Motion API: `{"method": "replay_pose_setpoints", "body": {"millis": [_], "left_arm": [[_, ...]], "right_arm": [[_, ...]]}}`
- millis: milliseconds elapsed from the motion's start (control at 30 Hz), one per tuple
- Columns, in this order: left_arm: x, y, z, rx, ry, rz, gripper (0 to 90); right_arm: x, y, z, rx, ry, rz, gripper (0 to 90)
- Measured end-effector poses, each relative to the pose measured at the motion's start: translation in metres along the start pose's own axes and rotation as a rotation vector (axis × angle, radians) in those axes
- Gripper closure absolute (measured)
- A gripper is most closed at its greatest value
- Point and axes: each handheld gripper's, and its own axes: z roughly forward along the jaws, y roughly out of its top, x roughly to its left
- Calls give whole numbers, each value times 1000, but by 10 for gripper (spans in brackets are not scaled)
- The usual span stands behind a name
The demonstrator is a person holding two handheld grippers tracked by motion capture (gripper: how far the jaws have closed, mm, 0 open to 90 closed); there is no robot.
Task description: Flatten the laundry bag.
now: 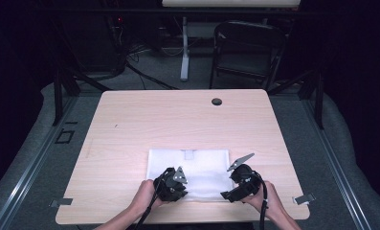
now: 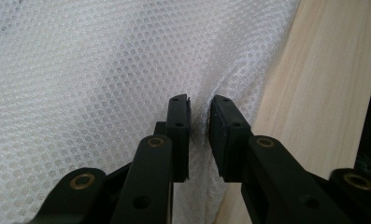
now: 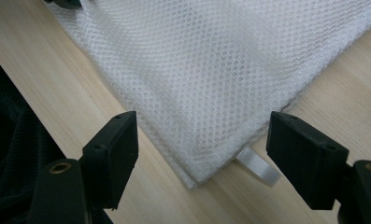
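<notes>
A white mesh cloth point(image 1: 192, 172) lies flat on the wooden table point(image 1: 178, 120), near its front edge. My left gripper point(image 1: 174, 187) sits at the cloth's near left part. In the left gripper view its jaws pinch a raised fold of the mesh point(image 2: 103, 70) close to the cloth's edge, so my left gripper point(image 2: 199, 105) is shut on it. My right gripper point(image 1: 235, 189) is at the cloth's near right corner. The right gripper view shows my right gripper point(image 3: 202, 135) open, its jaws straddling that corner of the mesh point(image 3: 211, 70). A small white loop tab point(image 3: 260, 168) sticks out from under the corner.
A dark round grommet point(image 1: 217, 101) sits in the tabletop near the far edge. A small label patch point(image 1: 188, 154) shows at the cloth's far edge. Behind the table stand a black folding chair point(image 1: 247, 48) and a white post point(image 1: 184, 48).
</notes>
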Motion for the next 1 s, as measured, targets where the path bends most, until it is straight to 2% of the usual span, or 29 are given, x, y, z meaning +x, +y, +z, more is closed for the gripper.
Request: {"method": "replay_pose_setpoints", "body": {"millis": [133,300,367,467,533,567,733,833,1000], "left_arm": [[1,1,1,1,-1,3,788],[2,0,0,-8,-6,-1,843],[1,0,-1,-15,-2,6,861],[2,0,-2,-22,0,7,873],[2,0,-3,-29,1,5,876],[3,0,-3,-26,-2,7,877],[4,-1,-4,-40,-4,-5,880],[4,0,-6,-46,-1,-2,881],[5,0,-8,-60,5,-2,881]], "right_arm": [[2,0,1,-2,5,-5,266],[4,0,-1,-7,10,-6,290],[5,1,-2,-9,-2,-4,313],[9,1,-2,-15,2,-28,409],[14,2,-1,-15,12,-42,440],[17,2,-1,-12,7,-54,490],[26,4,-3,-35,-2,-96,626],[32,5,-3,-56,14,-133,727],[49,8,6,-52,33,-180,870]]}}
